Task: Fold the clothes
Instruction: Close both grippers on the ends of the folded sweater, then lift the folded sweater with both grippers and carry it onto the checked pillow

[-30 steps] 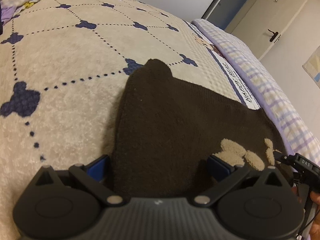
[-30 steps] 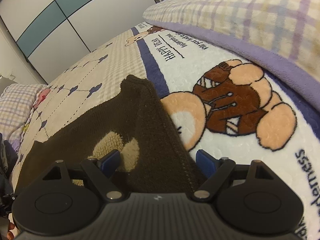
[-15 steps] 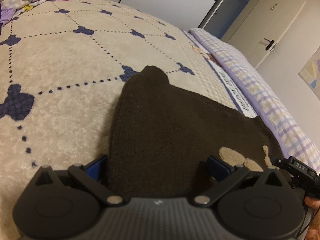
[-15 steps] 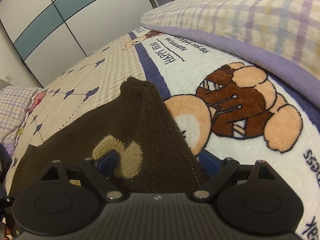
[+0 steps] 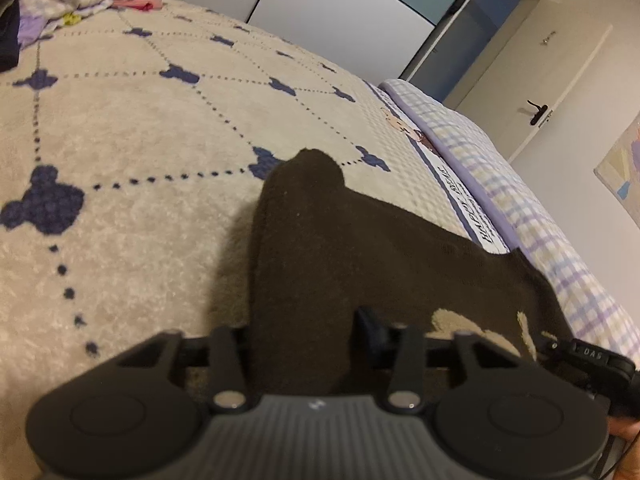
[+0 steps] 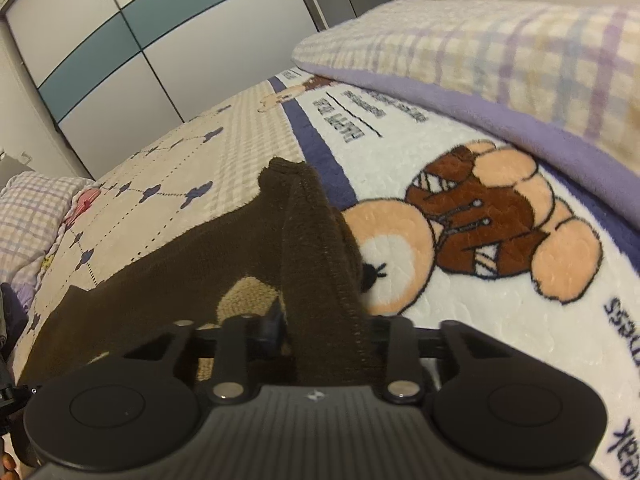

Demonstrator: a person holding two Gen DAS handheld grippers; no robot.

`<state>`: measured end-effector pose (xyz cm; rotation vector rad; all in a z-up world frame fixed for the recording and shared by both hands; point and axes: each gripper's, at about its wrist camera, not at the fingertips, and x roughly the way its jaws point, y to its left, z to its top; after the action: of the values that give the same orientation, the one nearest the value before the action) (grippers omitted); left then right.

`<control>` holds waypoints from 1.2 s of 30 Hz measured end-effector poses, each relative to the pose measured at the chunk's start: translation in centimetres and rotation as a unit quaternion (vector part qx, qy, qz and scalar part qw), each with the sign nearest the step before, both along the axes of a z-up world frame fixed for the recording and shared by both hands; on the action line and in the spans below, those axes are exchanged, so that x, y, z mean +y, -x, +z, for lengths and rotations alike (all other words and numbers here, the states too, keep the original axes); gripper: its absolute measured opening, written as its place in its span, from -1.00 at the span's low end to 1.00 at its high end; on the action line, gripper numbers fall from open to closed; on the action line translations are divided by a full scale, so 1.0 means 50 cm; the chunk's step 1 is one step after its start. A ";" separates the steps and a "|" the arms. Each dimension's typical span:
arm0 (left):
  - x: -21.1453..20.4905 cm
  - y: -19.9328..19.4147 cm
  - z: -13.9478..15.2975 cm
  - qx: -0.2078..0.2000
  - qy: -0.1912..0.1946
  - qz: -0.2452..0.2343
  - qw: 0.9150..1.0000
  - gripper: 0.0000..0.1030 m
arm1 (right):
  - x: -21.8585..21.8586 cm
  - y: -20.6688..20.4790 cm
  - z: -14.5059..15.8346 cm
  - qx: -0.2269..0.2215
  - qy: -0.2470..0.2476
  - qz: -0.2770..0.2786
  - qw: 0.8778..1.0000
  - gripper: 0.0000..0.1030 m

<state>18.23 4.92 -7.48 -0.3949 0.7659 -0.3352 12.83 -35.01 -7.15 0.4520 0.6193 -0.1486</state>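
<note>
Left wrist view: my left gripper (image 5: 302, 344) is closing on a bunched corner of the brown garment (image 5: 360, 248), cloth already squeezed between the jaws at lower centre. The garment runs from there up and right across the beige blanket (image 5: 120, 140).

Right wrist view: my right gripper (image 6: 326, 338) is likewise closing, pinching the garment's stitched hem (image 6: 320, 248) at lower centre, beside the bear print (image 6: 480, 224) on the white fleece.

To do this well, I'd finish both pinches firmly before lifting, keep the two corners level and taut, then carry them together so the fold lands square.
</note>
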 end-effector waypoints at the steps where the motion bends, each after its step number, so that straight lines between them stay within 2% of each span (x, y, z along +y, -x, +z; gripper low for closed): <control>1: -0.002 0.003 0.006 -0.005 -0.004 0.001 1.000 -0.37 | 0.004 0.004 0.005 -0.006 0.004 -0.002 1.000 -0.43; 11: -0.063 0.025 0.096 -0.057 -0.067 -0.001 0.996 -0.45 | 0.014 0.048 0.066 -0.063 0.021 -0.014 0.998 -0.48; 15: -0.086 0.029 0.123 -0.066 -0.071 -0.007 0.995 -0.46 | 0.010 0.068 0.093 -0.076 0.046 -0.021 0.996 -0.48; 21: -0.140 0.035 0.153 -0.074 -0.076 -0.016 0.994 -0.46 | -0.025 0.111 0.131 -0.090 0.052 -0.051 0.993 -0.48; 29: -0.254 0.029 0.206 -0.099 -0.088 -0.044 0.990 -0.46 | -0.075 0.189 0.188 -0.122 0.093 -0.101 0.983 -0.48; 36: -0.388 0.006 0.252 -0.124 -0.092 -0.075 0.985 -0.46 | -0.141 0.247 0.225 -0.148 0.119 -0.160 0.969 -0.48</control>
<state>17.90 -14.46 5.10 -0.1166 0.5772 -0.4423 0.46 -42.07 4.08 0.3294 0.2279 -0.4492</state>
